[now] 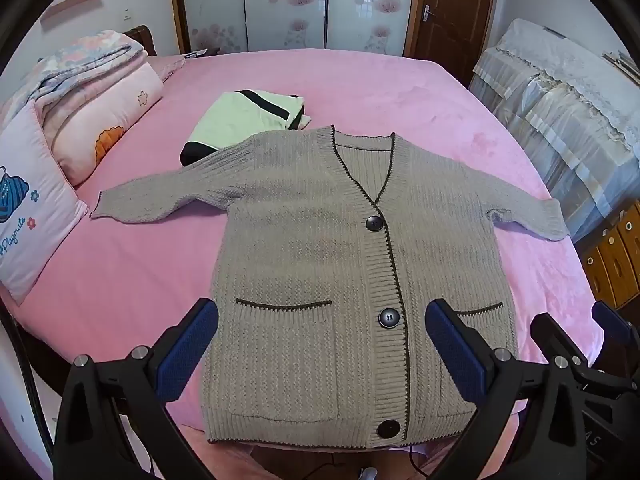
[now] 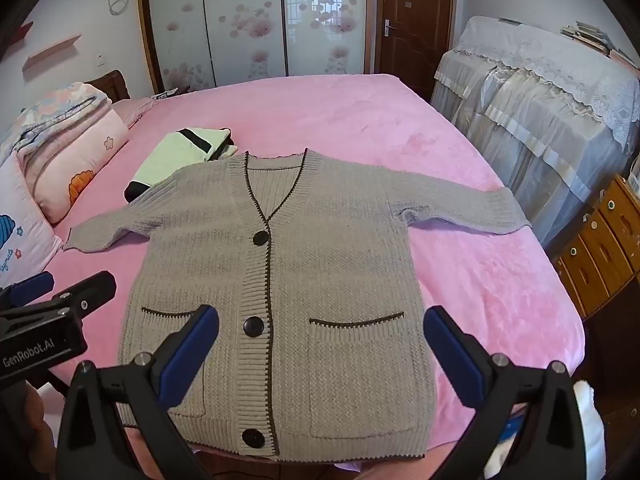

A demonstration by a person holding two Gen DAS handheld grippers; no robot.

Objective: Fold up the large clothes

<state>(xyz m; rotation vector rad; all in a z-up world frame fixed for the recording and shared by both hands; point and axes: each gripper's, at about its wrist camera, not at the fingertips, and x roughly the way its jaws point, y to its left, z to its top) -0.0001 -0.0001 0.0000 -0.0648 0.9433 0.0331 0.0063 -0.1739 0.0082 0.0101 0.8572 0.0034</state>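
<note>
A beige knit cardigan [image 1: 320, 248] with dark trim, three dark buttons and two front pockets lies flat and face up on the pink bed [image 1: 360, 92], sleeves spread to both sides. It also shows in the right wrist view [image 2: 288, 264]. My left gripper [image 1: 320, 356] is open and empty, hovering above the cardigan's lower hem, over its left pocket. My right gripper [image 2: 320, 356] is open and empty, above the hem over the right pocket. The right gripper shows at the right edge of the left wrist view [image 1: 576, 344]; the left gripper shows at the left edge of the right wrist view [image 2: 60, 292].
A folded pale green and black garment [image 1: 244, 120] lies behind the cardigan's left shoulder. Pillows and folded quilts [image 1: 80, 108] are stacked at the bed's left. Lace-covered furniture [image 1: 560, 120] and a wooden drawer unit [image 1: 616, 256] stand to the right. Wardrobe and door are behind.
</note>
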